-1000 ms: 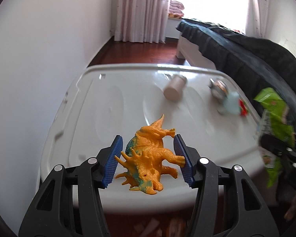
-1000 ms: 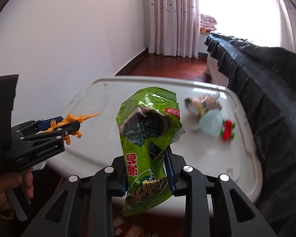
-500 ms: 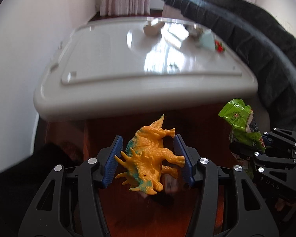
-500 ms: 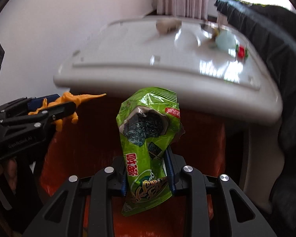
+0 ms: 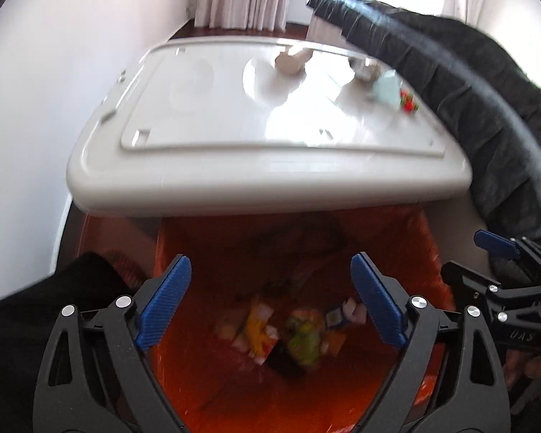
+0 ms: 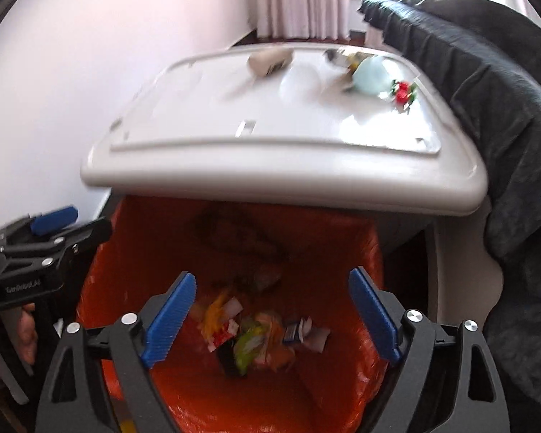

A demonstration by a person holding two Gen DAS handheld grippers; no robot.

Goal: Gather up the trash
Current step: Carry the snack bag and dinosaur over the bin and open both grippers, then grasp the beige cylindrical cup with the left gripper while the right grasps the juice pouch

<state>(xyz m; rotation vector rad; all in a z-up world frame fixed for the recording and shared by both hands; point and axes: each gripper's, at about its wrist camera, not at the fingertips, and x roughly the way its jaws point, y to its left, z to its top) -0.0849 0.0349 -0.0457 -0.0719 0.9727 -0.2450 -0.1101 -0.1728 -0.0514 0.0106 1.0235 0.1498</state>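
While the left gripper (image 5: 270, 303) hangs spread and empty over the orange bin (image 5: 429, 252), trash (image 5: 288, 335) lying at its bottom, the right gripper (image 6: 272, 319), likewise wide apart, should lift straight up, clearing the table (image 6: 270, 180) edge overhanging the bin's far rim before reaching for the cup (image 6: 268, 61).

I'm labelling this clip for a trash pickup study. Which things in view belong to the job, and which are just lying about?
Part of the job:
- left gripper, open
- right gripper, open
- orange-lined bin
- trash pile in its bottom
- paper cup and crumpled wrapper on the white lid

Just lying about:
- red toy
- pale blue object
- dark blanket
- curtains
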